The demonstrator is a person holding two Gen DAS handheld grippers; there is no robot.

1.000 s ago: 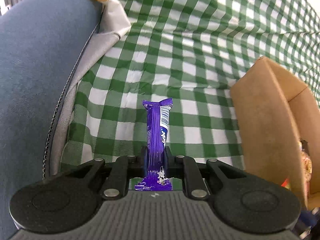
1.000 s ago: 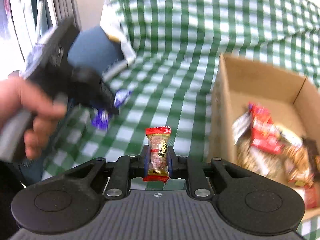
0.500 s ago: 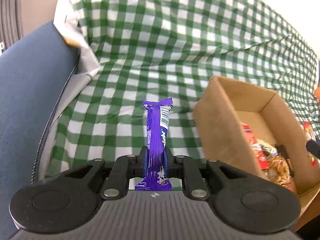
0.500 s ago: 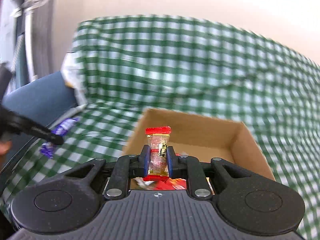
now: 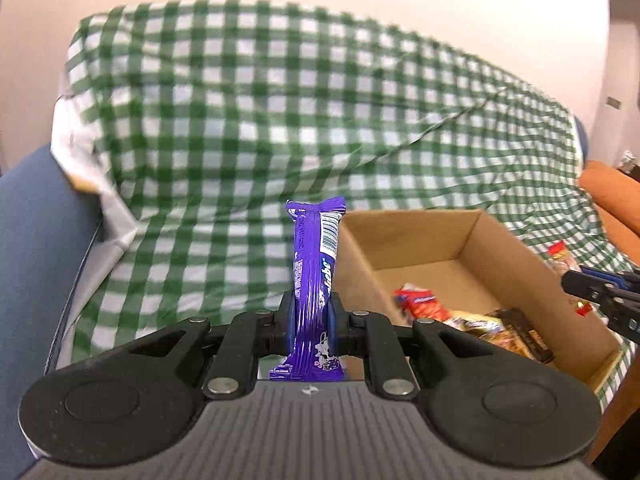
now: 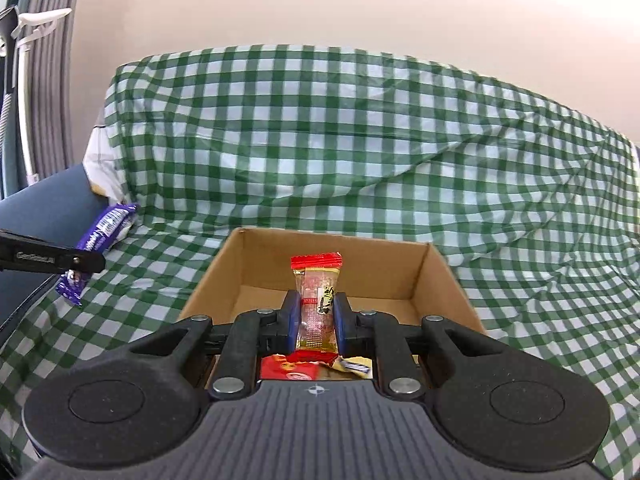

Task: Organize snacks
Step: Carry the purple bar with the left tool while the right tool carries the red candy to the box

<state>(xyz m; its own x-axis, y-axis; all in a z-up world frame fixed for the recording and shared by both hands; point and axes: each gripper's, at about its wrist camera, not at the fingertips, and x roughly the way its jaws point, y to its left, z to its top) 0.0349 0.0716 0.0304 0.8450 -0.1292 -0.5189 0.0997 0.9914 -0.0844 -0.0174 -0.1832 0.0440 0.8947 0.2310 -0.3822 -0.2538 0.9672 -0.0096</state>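
Cardboard box (image 6: 440, 280) sits on the green checked cloth (image 6: 360, 140), centre of the right wrist view; lower right in the left wrist view. Several wrapped snacks (image 5: 472, 320) already lie on its floor, so packing looks well under way. Two items remain in hand, neither released yet.

Left gripper (image 5: 311, 322): jaws clamped on the purple bar (image 5: 316, 264). Bar stands upright, long axis running up the frame, crimped end at top, just left of the box's near corner, not yet over the opening.

Right gripper (image 6: 317, 324): jaws clamped on a red-ended clear-wrapped candy (image 6: 318, 300). Long axis also vertical in frame, held in front of the box's open top.

No loose snacks visible on the cloth; areas outside the frames unknown.
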